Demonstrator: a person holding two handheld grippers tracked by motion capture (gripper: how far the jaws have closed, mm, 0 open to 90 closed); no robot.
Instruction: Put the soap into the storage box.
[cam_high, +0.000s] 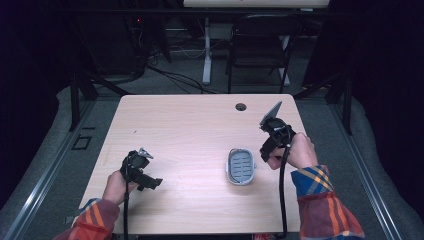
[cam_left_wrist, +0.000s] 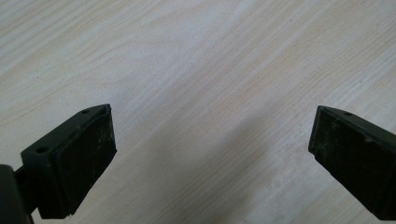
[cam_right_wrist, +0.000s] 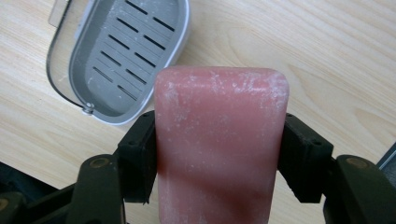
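Note:
A pink bar of soap (cam_right_wrist: 219, 140) stands between the two black jaws of my right gripper (cam_right_wrist: 219, 158), which is shut on it. Just beyond the bar lies a grey slotted soap dish (cam_right_wrist: 126, 51) with a clear rim, resting on the wooden table (cam_right_wrist: 303, 42). From above, the right gripper (cam_high: 267, 150) hovers just right of the soap dish (cam_high: 241, 166). My left gripper (cam_high: 150, 182) sits low at the table's left front. Its jaws stand wide apart over bare wood in the left gripper view, with nothing between them (cam_left_wrist: 210, 154).
A round cable hole (cam_high: 241, 106) is in the table near its far edge. A dark chair (cam_high: 260, 45) and a white desk leg (cam_high: 206, 50) stand beyond the table. Dark floor surrounds it on both sides.

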